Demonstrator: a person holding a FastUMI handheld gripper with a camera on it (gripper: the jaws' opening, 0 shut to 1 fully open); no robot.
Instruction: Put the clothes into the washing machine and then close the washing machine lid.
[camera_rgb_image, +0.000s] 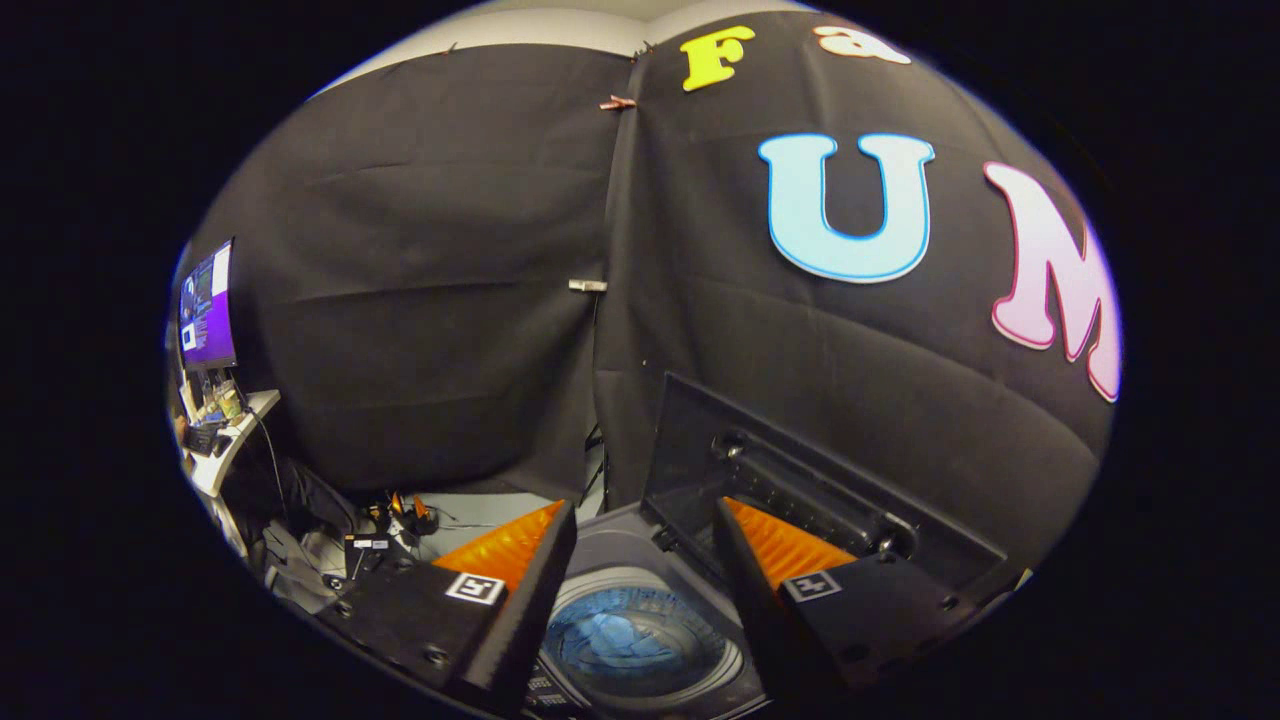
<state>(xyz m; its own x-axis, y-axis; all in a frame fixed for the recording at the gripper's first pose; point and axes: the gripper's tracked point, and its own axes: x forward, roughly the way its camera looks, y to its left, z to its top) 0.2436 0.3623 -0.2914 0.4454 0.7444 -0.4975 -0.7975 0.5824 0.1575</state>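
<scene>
The hand-held gripper (640, 520) hangs above a top-loading washing machine (620, 545), its two fingers spread wide and holding nothing, with the open drum (640, 640) showing in the gap between them. Blue clothes (625, 635) lie bunched at the bottom of that drum, so the loading half of the job looks done; whether every garment has gone in cannot be judged from this angle. Just ahead of the fingers the washing machine lid (800, 470) stands raised and tilted back toward the booth's black cloth wall, its inner face turned to the camera, which leaves the mouth of the tub clear and puts the lid's upper edge within reach. The fingers probably sit wide and high because the next move is to catch that lid and swing it down over the tub. Off to one side, well apart from the machine, a lit monitor (207, 305) stands on a pale desk (235, 440), with cables and small gear (385, 535) scattered on the floor below it.
</scene>
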